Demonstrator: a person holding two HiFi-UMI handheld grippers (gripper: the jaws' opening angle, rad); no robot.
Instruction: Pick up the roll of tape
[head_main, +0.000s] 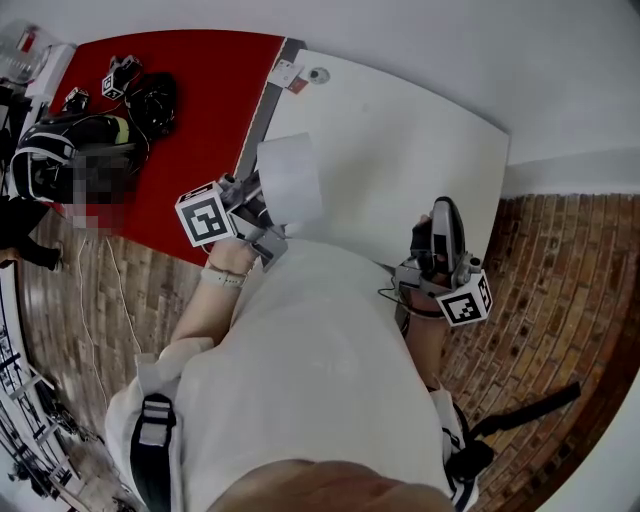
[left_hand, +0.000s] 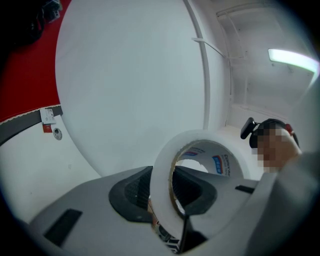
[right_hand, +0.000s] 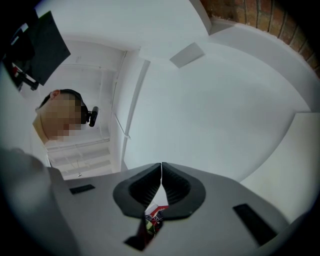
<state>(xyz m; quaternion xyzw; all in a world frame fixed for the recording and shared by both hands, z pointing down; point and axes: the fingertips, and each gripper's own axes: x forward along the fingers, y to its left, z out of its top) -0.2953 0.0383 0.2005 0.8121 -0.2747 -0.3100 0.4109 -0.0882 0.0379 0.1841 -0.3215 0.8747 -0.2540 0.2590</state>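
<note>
The tape (left_hand: 162, 167) is in the left gripper (left_hand: 172, 194), standing on edge between its fingers (left_hand: 131, 192). They pinch the roll's wall, one pad against the white outer face and the other reaching into the core, where blue print shows on the cardboard lining. Nothing but the fingers touches the roll. From the head view, the tape (head_main: 290, 185) shows as a white band just past the left gripper (head_main: 260, 203), over the near left edge of the white desk (head_main: 400, 140).

The right gripper (right_hand: 161, 171) has its fingers pressed together along a thin seam, with nothing between them. In the head view, the right gripper (head_main: 441, 222) sits near the desk's right end, well apart from the tape, and points away from the person's body.

A red surface (head_main: 200, 90) butts against the desk's left side and carries some black gear (head_main: 152, 100) near its far end. Brick-patterned floor (head_main: 560, 290) runs under the desk's right side. A second person (head_main: 60, 150) is at the far left of the head view, beside the red surface.
</note>
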